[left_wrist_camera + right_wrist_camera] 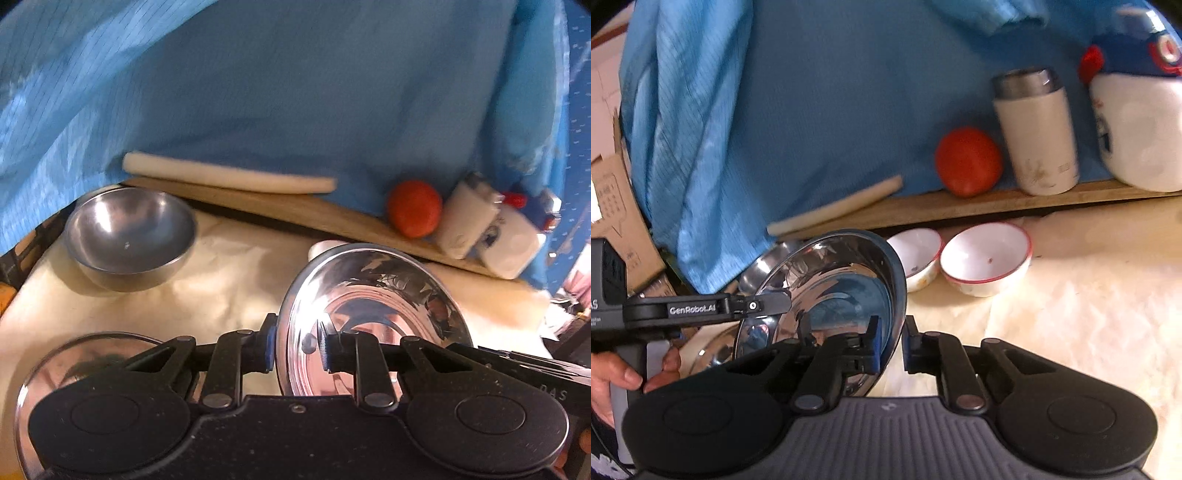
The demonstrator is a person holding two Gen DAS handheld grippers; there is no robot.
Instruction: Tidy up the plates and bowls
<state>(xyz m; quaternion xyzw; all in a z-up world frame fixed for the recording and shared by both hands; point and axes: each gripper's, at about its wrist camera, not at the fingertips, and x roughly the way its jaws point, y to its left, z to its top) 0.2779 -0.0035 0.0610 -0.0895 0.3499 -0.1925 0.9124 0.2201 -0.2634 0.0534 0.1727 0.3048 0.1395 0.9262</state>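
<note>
A shiny steel plate (373,314) (831,284) hangs tilted above the cream-covered table (1071,295). My left gripper (298,345) is shut on its near rim. My right gripper (892,343) is shut on the opposite rim. In the right wrist view a finger (764,301) of the left gripper reaches the plate's left edge, with a hand (617,376) on its handle. A second steel plate (92,354) lies flat below. A steel bowl (129,236) sits at the back left. Two white bowls with red rims (918,258) (986,254) stand side by side behind the plate.
A wooden board (295,210) runs along the back under hanging blue cloth (295,92). On it lie a white roll (229,173), an orange-red ball (967,160), a white tumbler (1034,133) and a white jug (1137,129). Cardboard (613,206) stands at the left.
</note>
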